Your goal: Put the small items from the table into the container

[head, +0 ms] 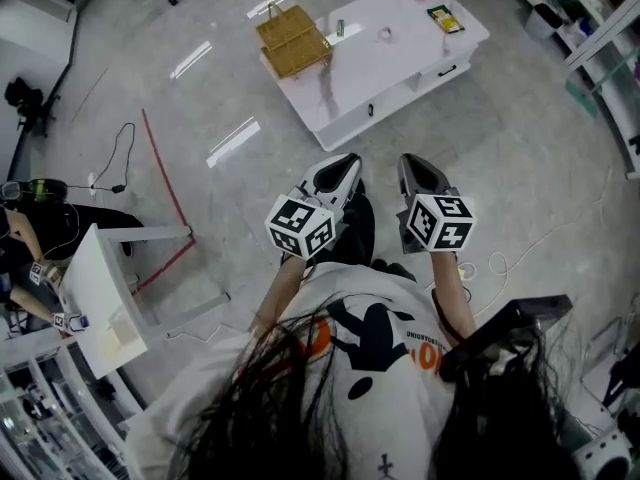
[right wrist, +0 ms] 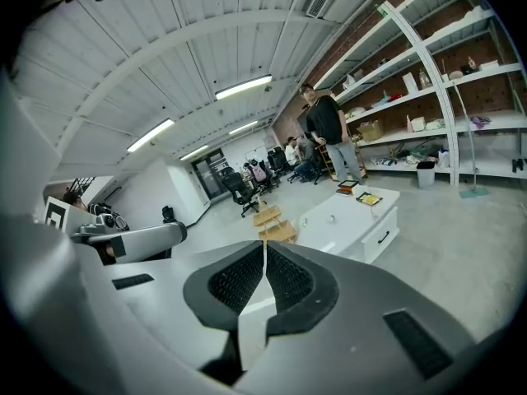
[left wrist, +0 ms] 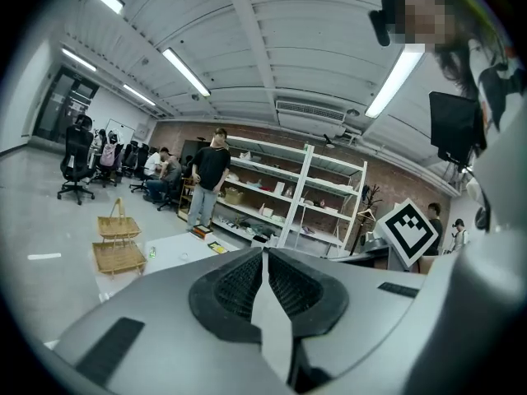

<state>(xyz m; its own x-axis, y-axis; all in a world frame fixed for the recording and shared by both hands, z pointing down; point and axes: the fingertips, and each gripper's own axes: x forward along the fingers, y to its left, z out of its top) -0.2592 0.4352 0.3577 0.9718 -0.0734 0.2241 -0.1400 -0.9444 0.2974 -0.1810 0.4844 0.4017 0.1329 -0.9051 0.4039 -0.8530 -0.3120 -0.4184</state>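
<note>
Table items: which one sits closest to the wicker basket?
The small green item, right beside the basket; the ring and yellow packet lie farther off.

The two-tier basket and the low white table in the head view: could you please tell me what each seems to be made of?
The two-tier basket looks like woven wicker or rattan: tan, matte, with a visible lattice weave. The low table seems to be white lacquered board or a marble-look top: smooth, with a grey streak. I cannot tell which.
</note>
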